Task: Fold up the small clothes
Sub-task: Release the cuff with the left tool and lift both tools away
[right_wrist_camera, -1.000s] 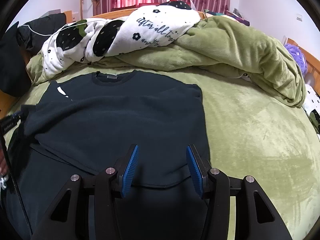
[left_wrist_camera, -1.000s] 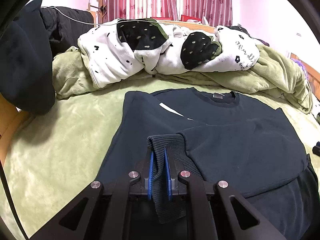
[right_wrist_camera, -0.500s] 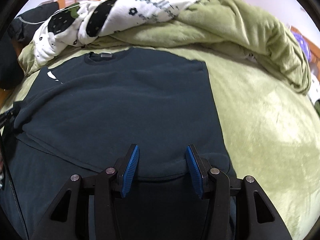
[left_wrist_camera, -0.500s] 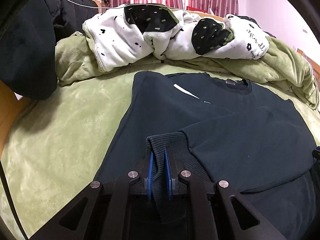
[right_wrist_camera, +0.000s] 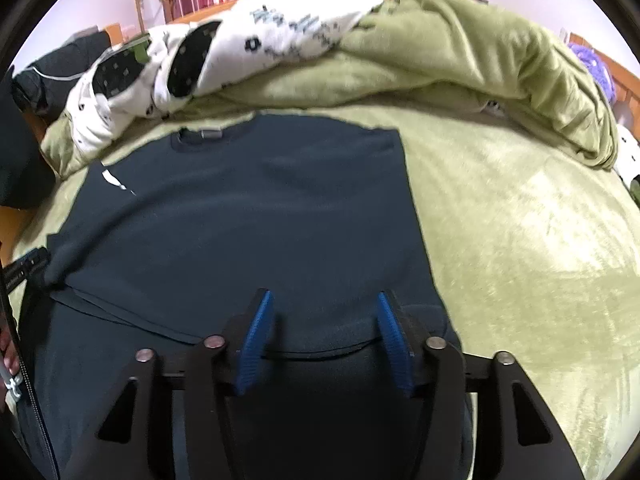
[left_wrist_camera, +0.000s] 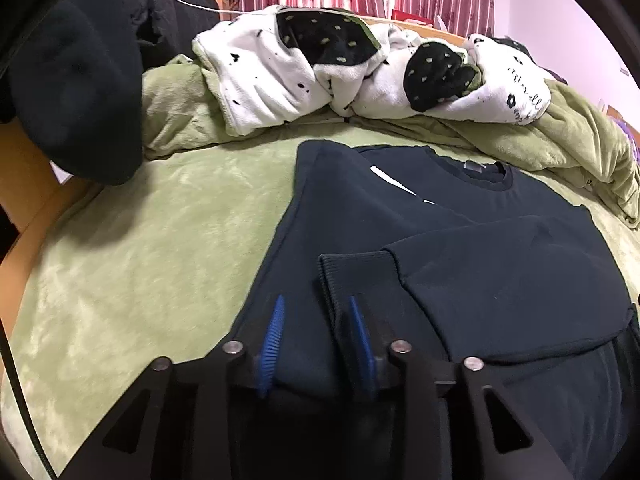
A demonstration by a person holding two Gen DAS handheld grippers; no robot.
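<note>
Both pairs of jaws are opening. On the left gripper (left_wrist_camera: 316, 316) the blue pads stand a little apart, and the ribbed cuff (left_wrist_camera: 352, 276) of a folded-in sleeve lies against the inner face of the right-hand pad (left_wrist_camera: 360, 340); it looks as if nothing is pinched any more, though the cuff's near end drops out of sight behind the finger. The right gripper (right_wrist_camera: 324, 320) is spread wider, with its pads to either side of a curved fabric edge on the dark sweatshirt (right_wrist_camera: 248, 216) and gripping nothing.

That sweatshirt lies flat on the green blanket (right_wrist_camera: 520, 248), neckline (right_wrist_camera: 208, 136) toward the far side, one side folded over so a straight edge runs down its right in the right wrist view. Its near part is cut off by both grippers' frames. In the left wrist view a small white mark (left_wrist_camera: 386, 178) shows near the collar; what it is cannot be made out.

Beyond, a white and black spotted quilt (left_wrist_camera: 280, 76) is heaped with more green bedding. A dark garment (left_wrist_camera: 72, 92) fills the left edge of the left wrist view, only partly in frame. The right wrist view is blurred
</note>
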